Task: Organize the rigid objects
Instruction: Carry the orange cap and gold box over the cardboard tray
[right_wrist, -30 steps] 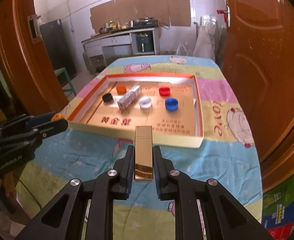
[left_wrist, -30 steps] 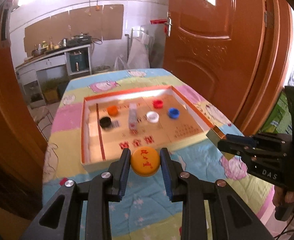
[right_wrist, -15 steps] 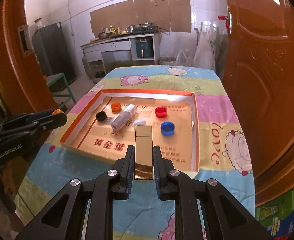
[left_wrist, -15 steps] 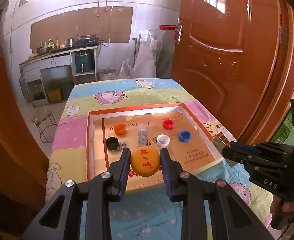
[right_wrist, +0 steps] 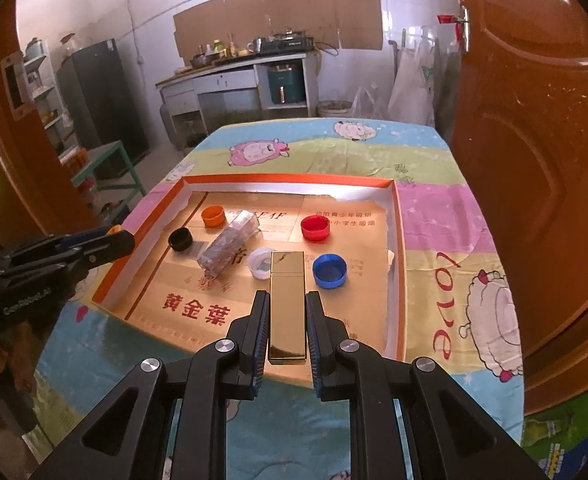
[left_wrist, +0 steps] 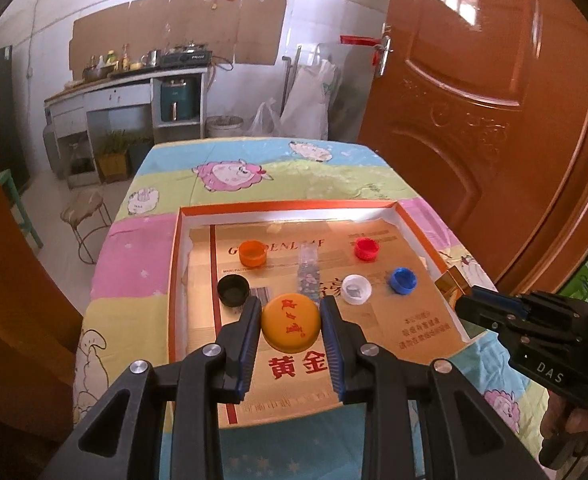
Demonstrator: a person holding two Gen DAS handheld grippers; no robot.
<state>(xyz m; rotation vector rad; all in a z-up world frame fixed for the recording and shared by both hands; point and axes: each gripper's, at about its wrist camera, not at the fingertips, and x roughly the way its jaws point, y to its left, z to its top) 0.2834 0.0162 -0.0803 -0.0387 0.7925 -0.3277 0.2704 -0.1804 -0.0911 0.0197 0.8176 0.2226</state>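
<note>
Left gripper [left_wrist: 291,322] clamped on a round yellow-orange plastic cap with red characters [left_wrist: 290,322], pads on both sides, held over the near-left part of the shallow orange-rimmed cardboard tray [left_wrist: 176,280]. Can't tell if the cap touches the tray floor, probably hovering.

Right gripper [right_wrist: 287,320] closed on a shiny gold rectangular lighter-like block [right_wrist: 287,304], long axis pointing forward, over the tray's near edge. In the left view the block's tip shows at the tray's right wall [left_wrist: 452,284].

Inside the tray, on the printed gold liner:
- orange bottle cap [left_wrist: 253,252] far left, black bottle cap [left_wrist: 233,289] just in front of it
- clear plastic box with speckled contents [right_wrist: 228,248] lying in the middle
- white bottle cap [left_wrist: 357,289] near the middle, partly hidden behind the block in the right view
- red bottle cap [right_wrist: 315,227] far right, blue bottle cap [right_wrist: 329,271] nearer right

All caps apart from each other. Tray sits on a table with a pastel sheep-print cloth [right_wrist: 446,208].
</note>
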